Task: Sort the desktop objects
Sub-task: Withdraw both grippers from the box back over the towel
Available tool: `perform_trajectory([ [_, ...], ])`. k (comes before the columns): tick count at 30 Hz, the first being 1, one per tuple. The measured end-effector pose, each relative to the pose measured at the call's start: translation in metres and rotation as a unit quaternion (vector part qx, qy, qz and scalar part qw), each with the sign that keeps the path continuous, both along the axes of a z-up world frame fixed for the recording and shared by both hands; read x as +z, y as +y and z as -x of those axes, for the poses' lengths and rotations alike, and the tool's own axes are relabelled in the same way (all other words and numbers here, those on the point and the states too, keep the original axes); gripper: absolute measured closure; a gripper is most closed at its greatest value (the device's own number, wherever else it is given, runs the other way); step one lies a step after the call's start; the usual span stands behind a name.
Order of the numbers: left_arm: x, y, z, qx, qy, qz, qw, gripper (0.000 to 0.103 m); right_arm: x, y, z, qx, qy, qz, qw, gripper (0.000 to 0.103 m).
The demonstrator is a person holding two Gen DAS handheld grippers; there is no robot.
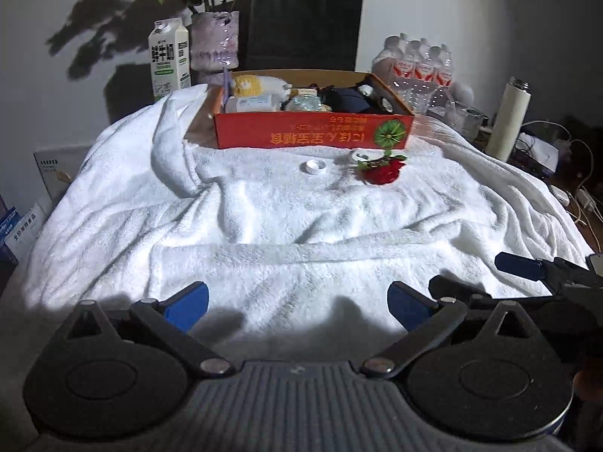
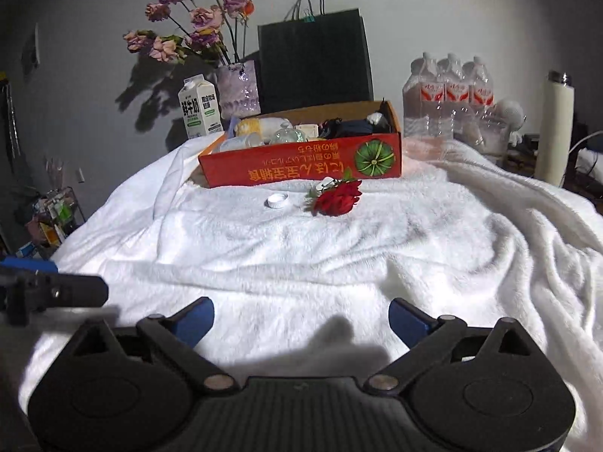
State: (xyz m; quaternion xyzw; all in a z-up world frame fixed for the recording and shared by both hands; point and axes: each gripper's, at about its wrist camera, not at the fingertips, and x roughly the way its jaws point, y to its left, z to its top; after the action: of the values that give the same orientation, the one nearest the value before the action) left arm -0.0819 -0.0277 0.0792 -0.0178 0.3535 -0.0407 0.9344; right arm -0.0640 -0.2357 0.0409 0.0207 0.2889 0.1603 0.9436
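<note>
The red fabric rose (image 2: 338, 198) is seen lying well ahead of the empty, wide-open right gripper (image 2: 301, 320), on the white fluffy towel (image 2: 414, 256), slightly to its right.

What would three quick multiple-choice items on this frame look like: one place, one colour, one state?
1. Where does the small white plastic cap lie?
A. inside the box
B. on the white fleece blanket, left of the red rose
C. on the milk carton

2. What colour is the long front of the cardboard box?
A. red-orange
B. blue
C. white

3. How does the right gripper stand?
A. shut on the rose
B. shut on the cap
C. open, empty

Key: B, cap on blanket beside rose; A, red-orange printed panel; C, fingers spread over bare blanket.
</note>
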Motion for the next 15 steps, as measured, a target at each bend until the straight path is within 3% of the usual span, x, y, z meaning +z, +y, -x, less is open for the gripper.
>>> perform_trajectory([
  [15,-0.012,-0.005,0.022,0.0,-0.032,0.005,0.9995,0.0,0.013,-0.006,0.033,-0.02,-0.035,0.007,0.999,0.003],
])
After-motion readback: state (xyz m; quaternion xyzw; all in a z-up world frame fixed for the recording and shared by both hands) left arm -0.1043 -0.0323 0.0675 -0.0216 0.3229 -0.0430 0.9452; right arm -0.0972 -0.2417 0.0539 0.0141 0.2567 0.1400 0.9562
